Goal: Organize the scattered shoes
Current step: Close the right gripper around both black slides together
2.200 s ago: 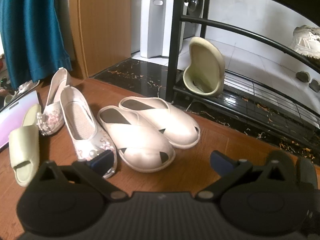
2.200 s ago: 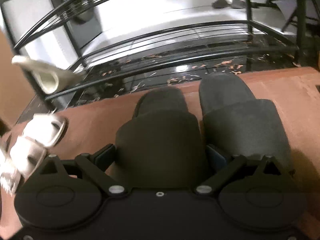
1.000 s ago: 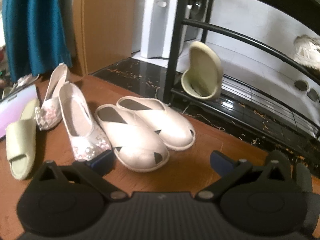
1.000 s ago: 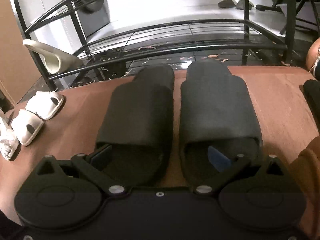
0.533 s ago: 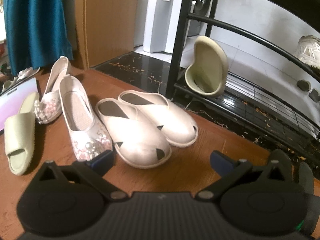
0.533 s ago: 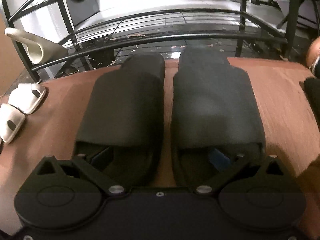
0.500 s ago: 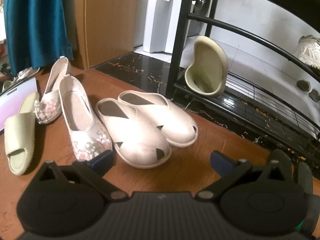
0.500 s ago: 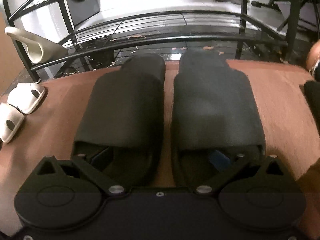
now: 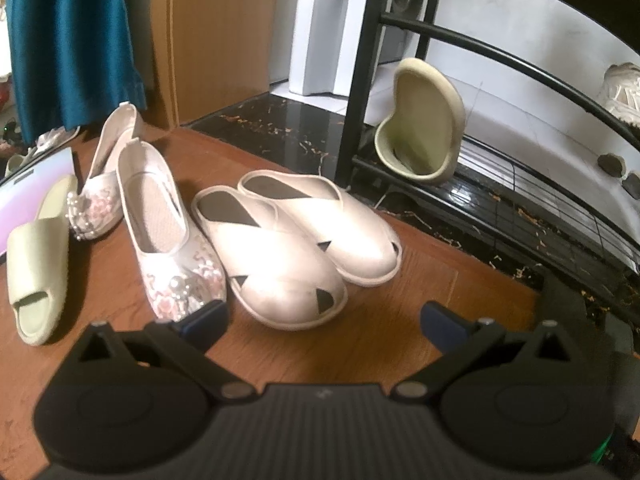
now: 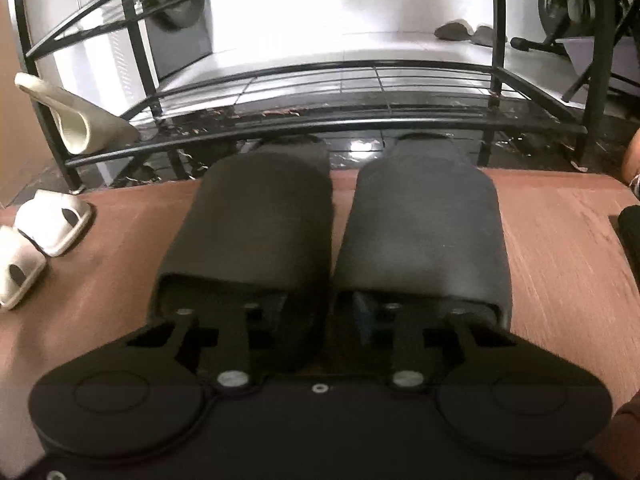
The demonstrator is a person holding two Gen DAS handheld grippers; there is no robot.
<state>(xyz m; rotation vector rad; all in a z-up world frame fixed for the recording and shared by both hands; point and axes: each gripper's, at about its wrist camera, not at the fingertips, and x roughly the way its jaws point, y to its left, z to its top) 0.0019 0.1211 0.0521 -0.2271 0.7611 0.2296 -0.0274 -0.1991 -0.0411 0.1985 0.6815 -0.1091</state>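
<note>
The black shoe rack (image 10: 360, 120) stands past the far edge of the brown floor mat (image 10: 560, 240); one pale green slipper (image 9: 424, 136) leans upright on its lowest shelf. On the mat, the two black slippers (image 10: 420, 240) lie side by side, toes at the far edge. The right tongs (image 10: 320, 316) have closed from wide to narrow, one finger inside each slipper, pinching the inner walls together. The left tongs (image 9: 320, 320) remain wide, holding nothing, above the mat before the white slip-on pair (image 9: 296, 240), which lies beside the floral flats (image 9: 168, 232).
</note>
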